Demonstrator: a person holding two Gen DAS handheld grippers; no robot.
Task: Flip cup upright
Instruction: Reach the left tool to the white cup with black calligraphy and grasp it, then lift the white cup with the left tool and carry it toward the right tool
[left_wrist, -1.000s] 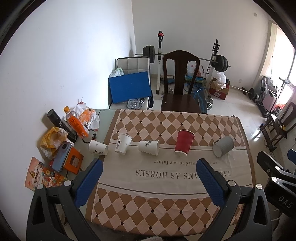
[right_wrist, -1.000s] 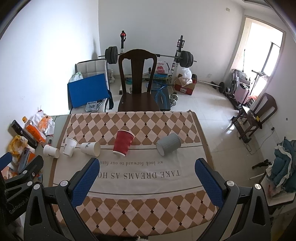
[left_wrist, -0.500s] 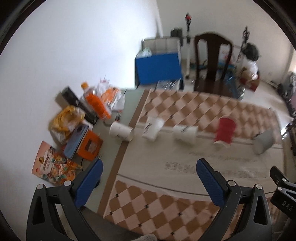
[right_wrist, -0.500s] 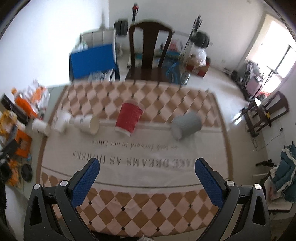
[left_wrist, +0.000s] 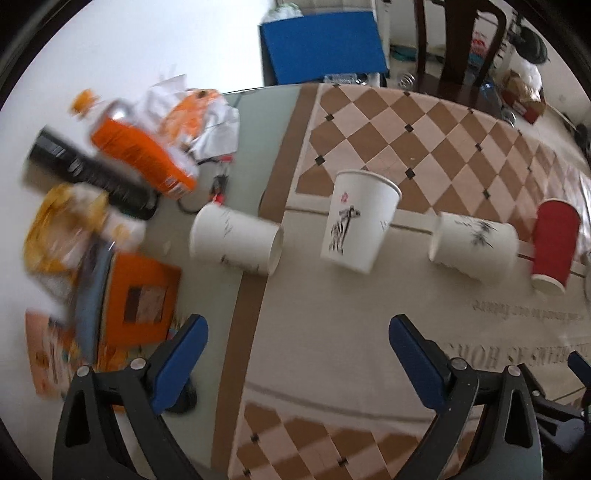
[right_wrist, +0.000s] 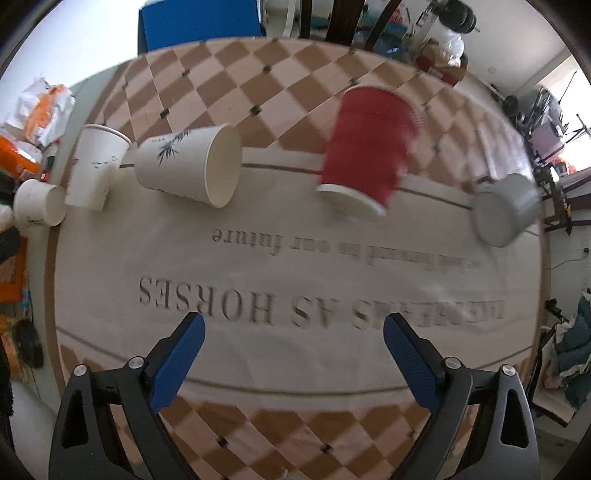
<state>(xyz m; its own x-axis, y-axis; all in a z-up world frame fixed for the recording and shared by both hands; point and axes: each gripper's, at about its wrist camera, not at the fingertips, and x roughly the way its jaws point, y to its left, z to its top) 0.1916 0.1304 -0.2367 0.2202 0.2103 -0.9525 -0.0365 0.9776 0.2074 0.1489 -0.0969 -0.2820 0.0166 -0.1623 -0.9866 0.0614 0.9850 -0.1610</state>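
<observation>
As both grippers are closing in on the surface from a higher view a second ago, left gripper (left_wrist: 297, 345) and right gripper (right_wrist: 293, 341) are carrying jaws wide open and empty, while the tipped cups (right_wrist: 188, 168) are lying along its far half, untouched.

Five cups across mid-frame: three white paper cups (left_wrist: 236, 243) (left_wrist: 356, 221) (left_wrist: 474, 245), two lying sideways; red cup (right_wrist: 367, 147) inverted; grey cup (right_wrist: 504, 210) on its side.
</observation>
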